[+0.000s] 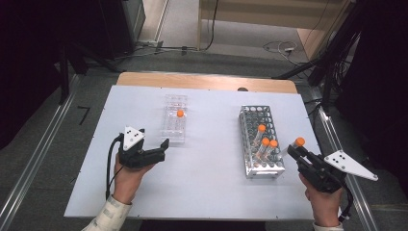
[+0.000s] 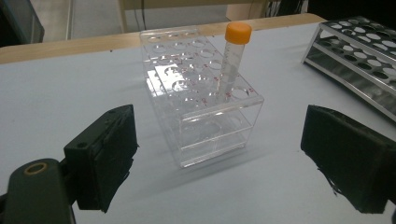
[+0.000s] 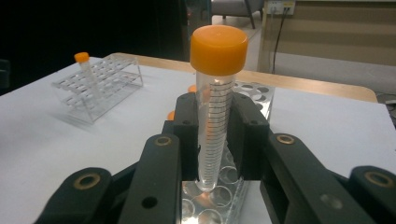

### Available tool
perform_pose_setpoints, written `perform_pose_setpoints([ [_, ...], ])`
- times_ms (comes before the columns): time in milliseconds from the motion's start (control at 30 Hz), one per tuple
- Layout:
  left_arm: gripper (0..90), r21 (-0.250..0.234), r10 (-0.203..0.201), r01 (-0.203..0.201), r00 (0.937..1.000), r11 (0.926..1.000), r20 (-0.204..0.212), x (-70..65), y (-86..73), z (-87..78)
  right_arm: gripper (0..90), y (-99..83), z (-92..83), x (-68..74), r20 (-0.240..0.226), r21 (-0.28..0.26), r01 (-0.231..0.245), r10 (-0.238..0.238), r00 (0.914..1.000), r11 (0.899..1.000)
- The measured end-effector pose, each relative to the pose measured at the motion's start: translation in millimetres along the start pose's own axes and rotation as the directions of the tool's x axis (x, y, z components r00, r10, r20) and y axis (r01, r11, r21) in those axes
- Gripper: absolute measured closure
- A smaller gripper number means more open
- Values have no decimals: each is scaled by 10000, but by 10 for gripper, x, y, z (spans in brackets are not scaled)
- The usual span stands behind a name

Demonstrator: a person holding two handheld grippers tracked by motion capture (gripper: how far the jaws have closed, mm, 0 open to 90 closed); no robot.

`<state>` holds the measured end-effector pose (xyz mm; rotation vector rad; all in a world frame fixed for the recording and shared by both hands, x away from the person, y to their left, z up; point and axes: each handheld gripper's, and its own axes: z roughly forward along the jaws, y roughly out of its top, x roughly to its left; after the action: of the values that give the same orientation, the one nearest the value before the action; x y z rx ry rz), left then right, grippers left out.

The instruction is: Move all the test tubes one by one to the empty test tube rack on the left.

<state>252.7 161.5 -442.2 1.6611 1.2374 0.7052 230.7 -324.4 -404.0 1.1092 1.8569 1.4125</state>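
High view: a clear graduated tube (image 1: 296, 146) with a smooth orange cap is seen clamped upright in the right gripper (image 1: 302, 155), just right of the perforated metal rack (image 1: 260, 140), presumably lifted out for transfer. Three more capped tubes are left standing in that rack. Well to its left, a transparent acrylic rack (image 1: 174, 119) holding one tube (image 1: 180, 114) is faced by the left gripper (image 1: 161, 147), whose jaws are held wide apart and empty, likely ready to steady it.
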Motion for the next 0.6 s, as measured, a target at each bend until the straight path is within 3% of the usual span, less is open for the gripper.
perform_pose_setpoints([
  [300,112,-140,-51,52,10000,9999,36,-5,17,-40,721,31,-27,212,-742,46,313,-308,9968,9995],
  [367,113,-165,-83,83,10000,9998,38,-1,19,-54,721,45,9,310,-1119,49,358,-350,9931,9993],
  [433,113,-166,-88,89,10000,9998,31,3,21,-67,721,46,21,337,-1160,48,386,-378,9925,9992],
  [600,113,-226,-131,133,9999,9997,79,6,24,-90,721,36,159,524,-1791,250,550,-496,9826,9982],
])
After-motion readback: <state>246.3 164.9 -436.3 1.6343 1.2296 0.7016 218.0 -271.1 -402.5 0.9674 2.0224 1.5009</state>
